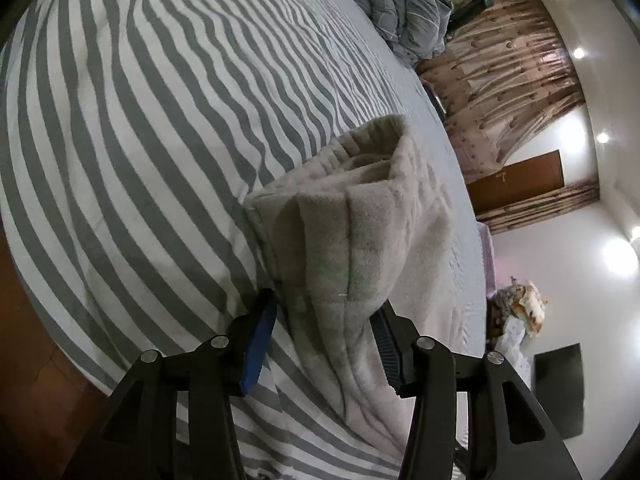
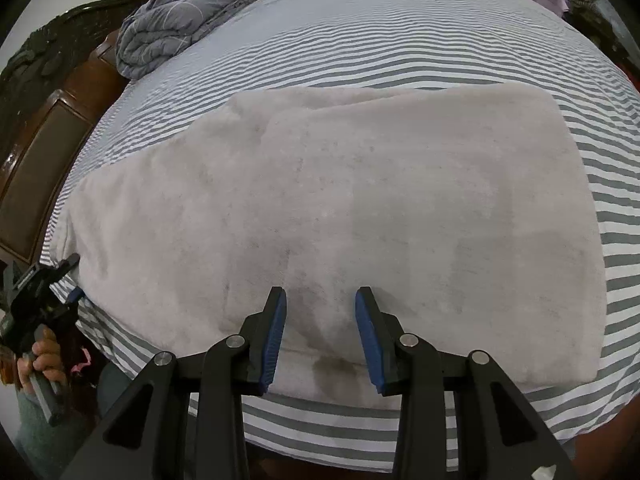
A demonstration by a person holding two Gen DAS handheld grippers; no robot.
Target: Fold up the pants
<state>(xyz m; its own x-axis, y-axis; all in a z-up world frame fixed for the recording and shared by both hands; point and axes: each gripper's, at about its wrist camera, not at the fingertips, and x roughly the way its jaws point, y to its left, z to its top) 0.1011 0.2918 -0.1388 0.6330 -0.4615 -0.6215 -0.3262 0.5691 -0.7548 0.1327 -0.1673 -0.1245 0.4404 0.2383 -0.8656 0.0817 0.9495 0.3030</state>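
left wrist: low, close at the pants' (image 1: 360, 216) end, tilted, facing along the bed (image 1: 160, 120) | right wrist: steeply down over their near edge | shared: pants, bed, quilt (image 2: 176, 20)

You're in a home bedroom: wide bed w/ grey-and-white striped sheet (image 2: 400, 40), carved dark wood headboard (image 2: 48, 120), bunched blue-grey quilted duvet (image 2: 168, 16) at its top end. Beyond it you've got brown patterned curtains (image 1: 504, 80), a brown wooden door (image 1: 520, 180) & white ceiling spotlights (image 1: 578, 53).
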